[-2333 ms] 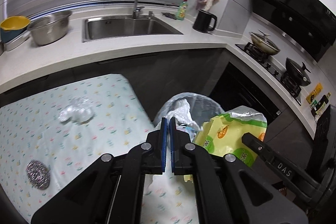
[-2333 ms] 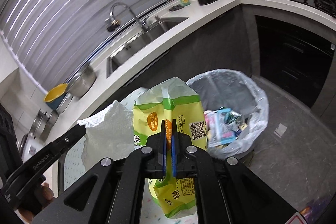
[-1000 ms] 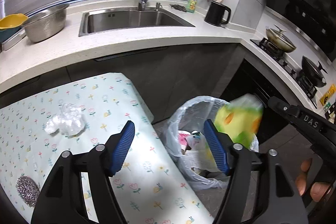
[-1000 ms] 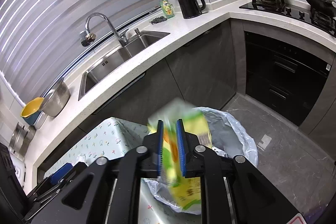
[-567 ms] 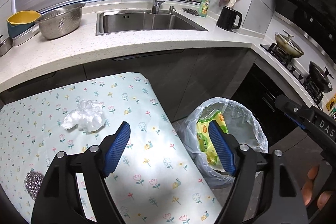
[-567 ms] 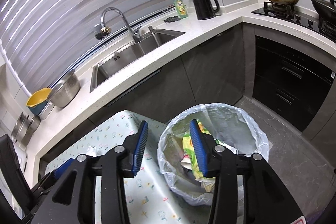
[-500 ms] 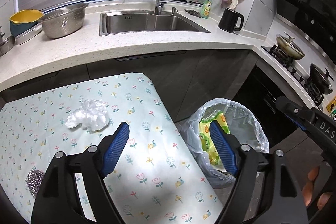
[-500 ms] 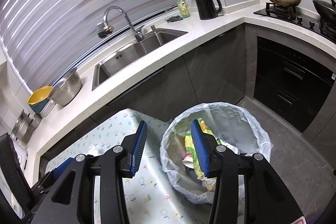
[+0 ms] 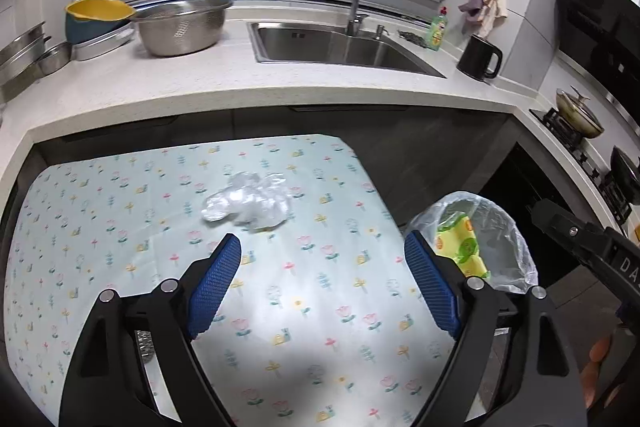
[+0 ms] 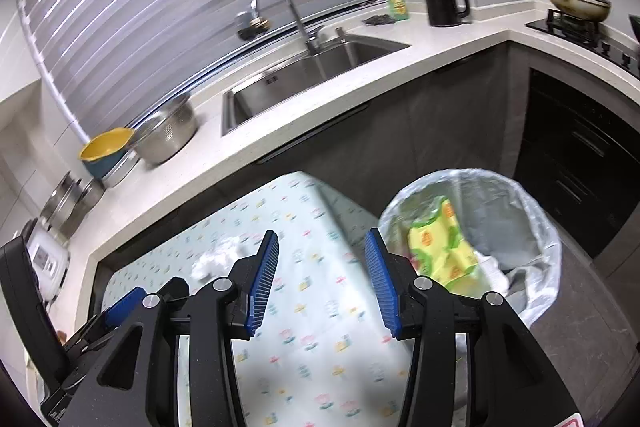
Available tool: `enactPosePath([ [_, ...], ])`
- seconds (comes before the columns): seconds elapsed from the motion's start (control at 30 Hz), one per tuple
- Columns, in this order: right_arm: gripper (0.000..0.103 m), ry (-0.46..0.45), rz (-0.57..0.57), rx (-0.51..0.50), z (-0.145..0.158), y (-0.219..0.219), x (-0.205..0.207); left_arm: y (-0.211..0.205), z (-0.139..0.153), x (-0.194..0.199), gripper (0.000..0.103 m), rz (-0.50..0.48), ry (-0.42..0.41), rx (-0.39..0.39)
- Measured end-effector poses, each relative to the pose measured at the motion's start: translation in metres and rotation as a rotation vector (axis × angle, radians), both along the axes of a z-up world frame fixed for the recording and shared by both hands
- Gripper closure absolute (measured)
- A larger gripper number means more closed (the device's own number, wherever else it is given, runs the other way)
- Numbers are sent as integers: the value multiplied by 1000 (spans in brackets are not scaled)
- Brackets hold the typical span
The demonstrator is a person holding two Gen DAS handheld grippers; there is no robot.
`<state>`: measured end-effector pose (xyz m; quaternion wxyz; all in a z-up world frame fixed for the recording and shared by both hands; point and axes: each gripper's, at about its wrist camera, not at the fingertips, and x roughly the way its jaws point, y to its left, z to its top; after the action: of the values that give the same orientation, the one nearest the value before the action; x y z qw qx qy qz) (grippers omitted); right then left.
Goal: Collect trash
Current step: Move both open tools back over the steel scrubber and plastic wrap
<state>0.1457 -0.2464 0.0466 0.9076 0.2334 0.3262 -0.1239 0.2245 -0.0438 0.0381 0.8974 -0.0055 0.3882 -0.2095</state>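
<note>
A crumpled clear plastic wad (image 9: 250,202) lies on the flowered tablecloth (image 9: 320,307); it also shows in the right wrist view (image 10: 218,255). My left gripper (image 9: 322,255) is open and empty above the cloth, just short of the wad. My right gripper (image 10: 322,251) is open and empty over the table's right edge. The lined trash bin (image 9: 516,239) stands on the floor right of the table and holds a yellow-green snack bag (image 9: 460,247). In the right wrist view the bin (image 10: 532,215) and the snack bag (image 10: 440,251) lie to the right of the gripper.
A steel scourer (image 9: 143,341) lies partly hidden behind my left gripper's left finger. Behind the table runs a counter with a sink (image 9: 340,47), a steel bowl (image 9: 182,25), a black kettle (image 9: 478,57) and a stove with pans (image 9: 580,111).
Both grippers opened and dropped their trash into the bin: the left a white crumpled piece, the right the snack bag. Both have since swung left, back over the table toward the plastic wad.
</note>
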Motion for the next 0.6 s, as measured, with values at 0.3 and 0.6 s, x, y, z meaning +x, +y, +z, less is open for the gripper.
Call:
enactPosePath([
  [0.3, 54, 23, 66, 5, -8, 49, 14, 59, -11, 4, 22, 81, 14, 17],
  [0.6, 48, 67, 124, -1, -26, 93, 31, 117, -31, 5, 16, 163, 46, 36],
])
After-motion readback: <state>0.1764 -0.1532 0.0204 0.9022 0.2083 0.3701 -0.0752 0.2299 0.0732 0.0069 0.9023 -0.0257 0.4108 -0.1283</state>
